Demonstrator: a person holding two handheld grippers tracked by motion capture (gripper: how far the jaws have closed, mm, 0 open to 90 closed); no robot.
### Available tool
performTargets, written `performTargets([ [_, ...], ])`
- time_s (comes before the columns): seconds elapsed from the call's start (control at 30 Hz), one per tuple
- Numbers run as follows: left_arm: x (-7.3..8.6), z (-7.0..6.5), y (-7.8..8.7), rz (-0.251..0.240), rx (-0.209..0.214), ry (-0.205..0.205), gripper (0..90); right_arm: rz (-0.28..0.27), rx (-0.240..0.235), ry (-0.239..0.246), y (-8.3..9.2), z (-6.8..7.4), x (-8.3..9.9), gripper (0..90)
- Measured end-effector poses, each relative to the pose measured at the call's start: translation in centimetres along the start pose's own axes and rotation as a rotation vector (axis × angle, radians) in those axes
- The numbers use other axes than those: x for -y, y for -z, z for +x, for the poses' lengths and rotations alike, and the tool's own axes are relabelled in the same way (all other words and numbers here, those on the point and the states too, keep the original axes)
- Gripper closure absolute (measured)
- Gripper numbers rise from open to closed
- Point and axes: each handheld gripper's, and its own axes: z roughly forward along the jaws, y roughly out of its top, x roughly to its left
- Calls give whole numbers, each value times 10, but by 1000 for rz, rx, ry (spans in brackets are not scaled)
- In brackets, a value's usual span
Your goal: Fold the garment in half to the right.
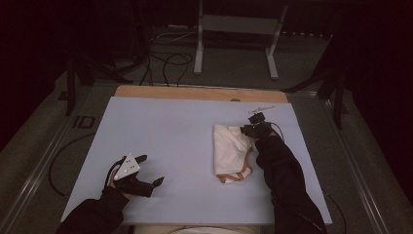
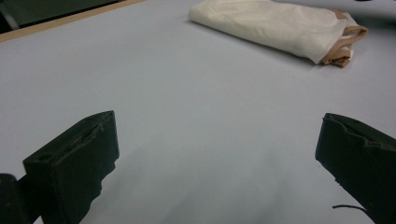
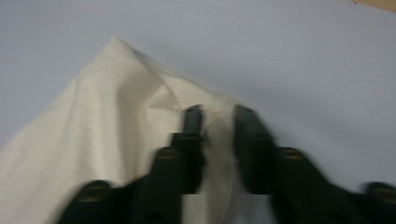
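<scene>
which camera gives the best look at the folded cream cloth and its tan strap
The left gripper view: the cream cloth lies whole on the table, with the tan strap at its end. The high view shows it small and dim. The right gripper view is close and blurred, the right gripper pinching a fold.

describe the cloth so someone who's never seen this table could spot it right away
On the pale blue table, look to its right half. The cloth lies there folded, cream with a tan strap at its near end, and the right gripper pinches its far corner. It is the one soft thing on the table.
</scene>
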Motion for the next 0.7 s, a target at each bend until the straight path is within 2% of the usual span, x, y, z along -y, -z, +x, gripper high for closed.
performTargets([
  [0.03,0,0,0,-1,0,1,9,5,11,8,0,2,0,876],
  [0.13,0,0,0,-3,1,0,9,-18,43,41,3,4,-1,890],
  [0.23,-1,0,0,-5,2,2,9,-50,64,50,9,2,-5,891],
  [0.4,0,0,0,-8,0,4,9,-84,88,49,14,-1,-9,891],
  [0.53,0,1,-1,-6,3,9,9,-134,120,50,18,-5,-11,892],
  [0.57,0,1,-1,-5,3,9,9,-139,134,54,18,-6,-11,891],
  [0.7,0,1,-1,-6,4,8,9,-130,142,47,16,-9,-10,891],
])
